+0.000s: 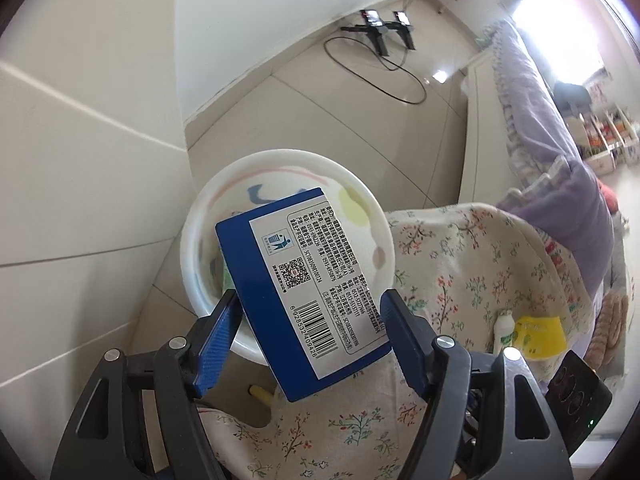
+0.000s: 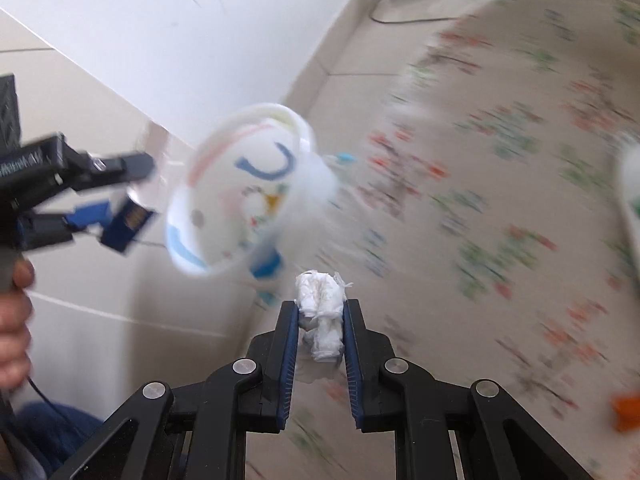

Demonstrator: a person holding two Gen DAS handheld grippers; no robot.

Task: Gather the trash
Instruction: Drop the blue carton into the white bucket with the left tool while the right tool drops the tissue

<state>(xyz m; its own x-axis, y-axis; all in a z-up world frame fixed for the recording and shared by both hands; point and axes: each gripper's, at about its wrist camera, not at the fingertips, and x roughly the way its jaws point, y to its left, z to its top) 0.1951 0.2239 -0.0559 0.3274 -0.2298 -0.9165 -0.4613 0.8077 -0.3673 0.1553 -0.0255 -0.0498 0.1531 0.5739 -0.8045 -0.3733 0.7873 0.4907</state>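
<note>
A flat blue box with a white barcode label is clamped between the pads of my left gripper. It hangs tilted over the mouth of a white trash bin painted with coloured shapes. The right wrist view is motion-blurred. There the same bin stands beside the table, with the left gripper and its blue box to the bin's left. My right gripper is shut on a crumpled white tissue, above the table's edge and just short of the bin.
A floral tablecloth covers the table to the right of the bin. On it lie a small white bottle, a yellow packet and an orange scrap. Tripod stands and a cable lie on the tiled floor. A hand holds the left gripper.
</note>
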